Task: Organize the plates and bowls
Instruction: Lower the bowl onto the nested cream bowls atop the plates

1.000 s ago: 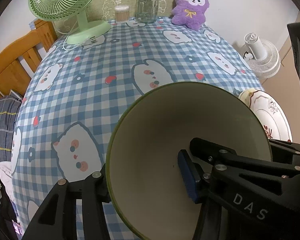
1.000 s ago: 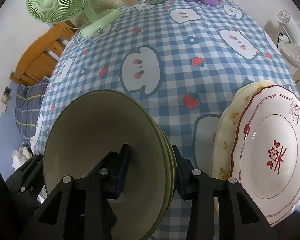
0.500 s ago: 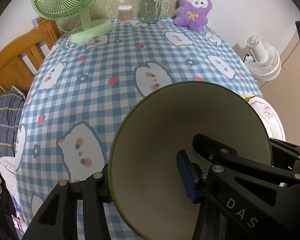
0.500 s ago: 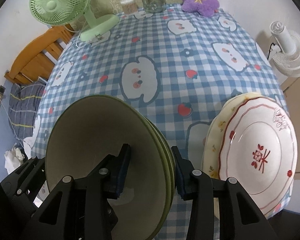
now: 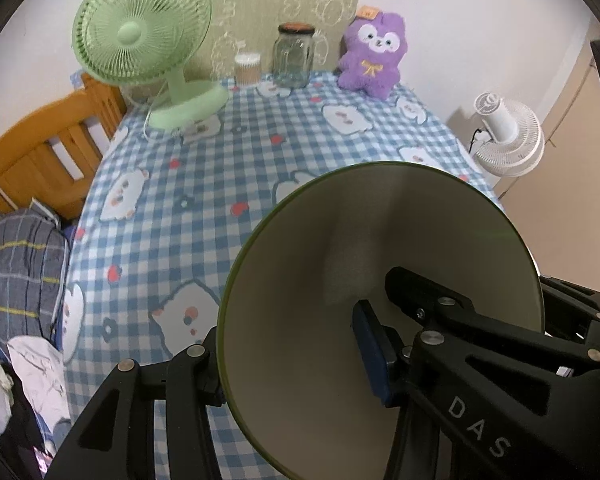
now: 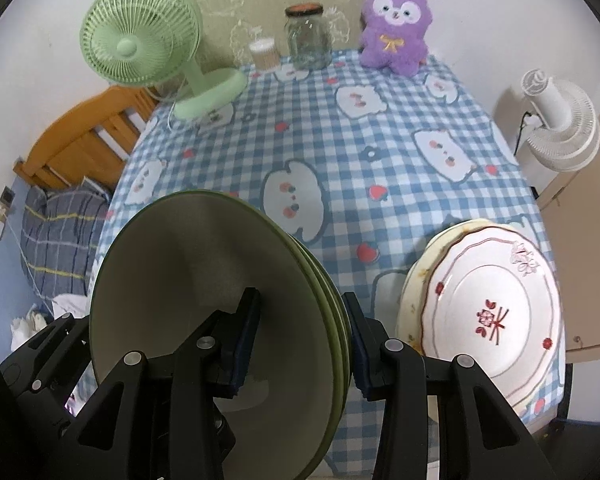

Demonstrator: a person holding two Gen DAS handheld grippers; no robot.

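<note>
Left wrist view first: the left gripper is clamped on the near rim of the green-edged bowls; one black finger sits outside the wall on the left, the blue pad presses the inside; only the top bowl's cream inside shows here, and it's got nothing in it. The bowls hang tilted over the near edge of the blue checked tablecloth. At the far end there's a glass jar with a dark lid, looks see-through with nothing obvious inside; right beside it a small round tub packed with what look like cotton swabs; a green desk fan to the left and a purple plush toy to the right. A white floor fan stands off the table; a wooden bed frame is on the left.

Right wrist view: the right gripper grips the same bowls from the other side, one pad inside, one outside; here the edge shows it's a nested stack of about three bowls, which the left view hides. This view also shows the plates: a white plate with red flowers on top of a cream one, lying on the near right of the cloth, just beside the bowls but not touching; the left view can't see them at all. The bowl interior is still bare.
</note>
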